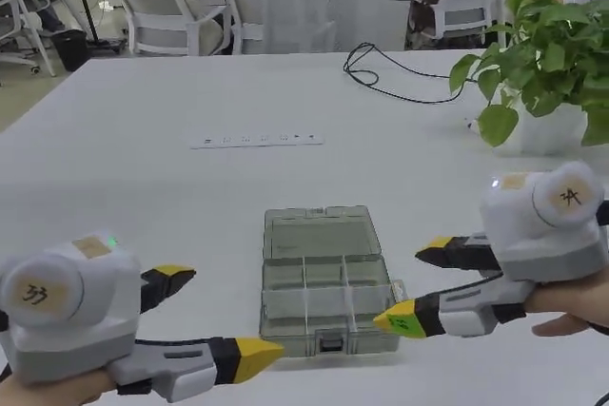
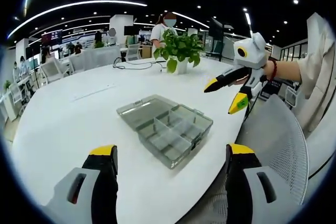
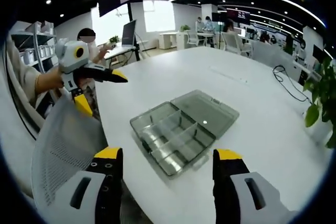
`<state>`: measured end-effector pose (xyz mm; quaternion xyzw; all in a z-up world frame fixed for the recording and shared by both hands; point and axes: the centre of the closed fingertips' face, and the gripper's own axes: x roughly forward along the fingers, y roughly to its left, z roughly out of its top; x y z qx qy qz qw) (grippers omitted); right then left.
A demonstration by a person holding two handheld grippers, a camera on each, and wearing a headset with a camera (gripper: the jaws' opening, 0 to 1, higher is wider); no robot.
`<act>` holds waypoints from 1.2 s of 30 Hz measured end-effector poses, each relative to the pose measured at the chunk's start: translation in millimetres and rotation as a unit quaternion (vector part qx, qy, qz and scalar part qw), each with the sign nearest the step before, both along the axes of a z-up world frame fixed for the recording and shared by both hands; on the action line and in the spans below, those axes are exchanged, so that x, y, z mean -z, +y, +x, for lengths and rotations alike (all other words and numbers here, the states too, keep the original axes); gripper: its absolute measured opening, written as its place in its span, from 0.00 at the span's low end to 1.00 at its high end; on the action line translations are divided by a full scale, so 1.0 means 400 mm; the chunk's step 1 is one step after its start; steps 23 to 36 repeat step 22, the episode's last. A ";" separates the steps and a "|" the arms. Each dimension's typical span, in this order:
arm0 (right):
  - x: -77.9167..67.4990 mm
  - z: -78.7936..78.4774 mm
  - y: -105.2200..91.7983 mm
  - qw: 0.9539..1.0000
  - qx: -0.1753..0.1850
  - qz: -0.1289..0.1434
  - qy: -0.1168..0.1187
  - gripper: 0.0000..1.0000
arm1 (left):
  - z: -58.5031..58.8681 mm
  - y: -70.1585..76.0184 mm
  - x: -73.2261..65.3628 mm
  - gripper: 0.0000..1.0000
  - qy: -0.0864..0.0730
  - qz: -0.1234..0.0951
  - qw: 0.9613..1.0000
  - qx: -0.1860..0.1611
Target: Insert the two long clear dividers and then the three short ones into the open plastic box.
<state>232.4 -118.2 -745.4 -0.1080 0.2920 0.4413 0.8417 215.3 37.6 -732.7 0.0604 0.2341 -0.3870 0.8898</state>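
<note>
Technician: Progress on the divider task?

Inspector: The plastic box [image 1: 285,330] lies open at the near middle of the white table [image 1: 143,140], with its lid [image 1: 322,232] folded flat on the far side. Clear dividers [image 1: 305,282] stand inside the tray and split it into a grid of compartments. Judged from this, insertion is complete or nearly so. The exact count of long and short pieces cannot be confirmed, since the clear walls blur together.

Technician: Tool state?

Inspector: The left gripper [image 1: 224,316] hovers near and to the left of the box, jaws spread wide, with nothing between them. The right gripper [image 1: 400,287] hovers just beside the right edge of the tray, jaws also parted and empty. Neither one touches the box.

Technician: Work left?

Inspector: Probably a seating check only: confirm that each divider sits fully down in its slots.

Technician: Surroundings and obstructions?

Inspector: A potted plant [image 1: 547,54] stands at the far right, a black cable [image 1: 381,68] loops beside it, and a white power strip [image 1: 257,140] lies beyond the lid. Chairs [image 1: 171,7] line the far side. All are well apart from the box, so nothing blocks access to the tray
</note>
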 end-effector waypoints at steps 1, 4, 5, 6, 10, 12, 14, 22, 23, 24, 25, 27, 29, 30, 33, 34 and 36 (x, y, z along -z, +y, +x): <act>0.002 -0.001 -0.001 1.000 0.001 0.001 0.000 0.72 | 0.001 0.000 0.001 0.87 0.000 0.002 1.000 0.000; 0.012 -0.009 -0.004 1.000 0.001 -0.001 0.002 0.74 | 0.002 0.001 0.012 0.86 0.006 0.019 1.000 0.003; 0.014 -0.010 -0.005 1.000 0.000 -0.002 0.000 0.74 | 0.003 0.001 0.015 0.86 0.007 0.021 1.000 0.003; 0.016 -0.009 -0.006 1.000 0.002 -0.002 -0.003 0.75 | 0.004 0.001 0.016 0.87 0.007 0.021 1.000 0.002; 0.024 -0.009 -0.007 1.000 0.007 0.001 -0.003 0.77 | 0.003 0.001 0.024 0.86 0.012 0.031 0.999 0.001; 0.030 -0.011 -0.006 1.000 0.007 0.000 -0.004 0.78 | 0.004 0.002 0.027 0.86 0.013 0.034 0.999 0.001; 0.033 -0.013 -0.003 1.000 0.006 0.001 -0.003 0.79 | 0.004 0.000 0.026 0.86 0.013 0.033 0.999 0.001; 0.044 -0.023 0.005 1.000 0.001 -0.004 -0.011 0.83 | 0.003 0.000 0.030 0.86 0.015 0.038 0.999 0.003; 0.044 -0.023 0.005 1.000 0.001 -0.004 -0.011 0.83 | 0.003 0.000 0.030 0.86 0.015 0.038 0.999 0.003; 0.044 -0.023 0.005 1.000 0.001 -0.004 -0.011 0.83 | 0.003 0.000 0.030 0.86 0.015 0.038 0.999 0.003; 0.044 -0.023 0.005 1.000 0.001 -0.004 -0.011 0.83 | 0.003 0.000 0.030 0.86 0.015 0.038 0.999 0.003; 0.044 -0.023 0.005 1.000 0.001 -0.004 -0.011 0.83 | 0.003 0.000 0.030 0.86 0.015 0.038 0.999 0.003; 0.044 -0.023 0.005 1.000 0.001 -0.004 -0.011 0.83 | 0.003 0.000 0.030 0.86 0.015 0.038 0.999 0.003; 0.044 -0.023 0.005 1.000 0.001 -0.004 -0.011 0.83 | 0.003 0.000 0.030 0.86 0.015 0.038 0.999 0.003; 0.044 -0.023 0.005 1.000 0.001 -0.004 -0.011 0.83 | 0.003 0.000 0.030 0.86 0.015 0.038 0.999 0.003; 0.044 -0.023 0.005 1.000 0.001 -0.004 -0.011 0.83 | 0.003 0.000 0.030 0.86 0.015 0.038 0.999 0.003; 0.044 -0.023 0.005 1.000 0.001 -0.004 -0.011 0.83 | 0.003 0.000 0.030 0.86 0.015 0.038 0.999 0.003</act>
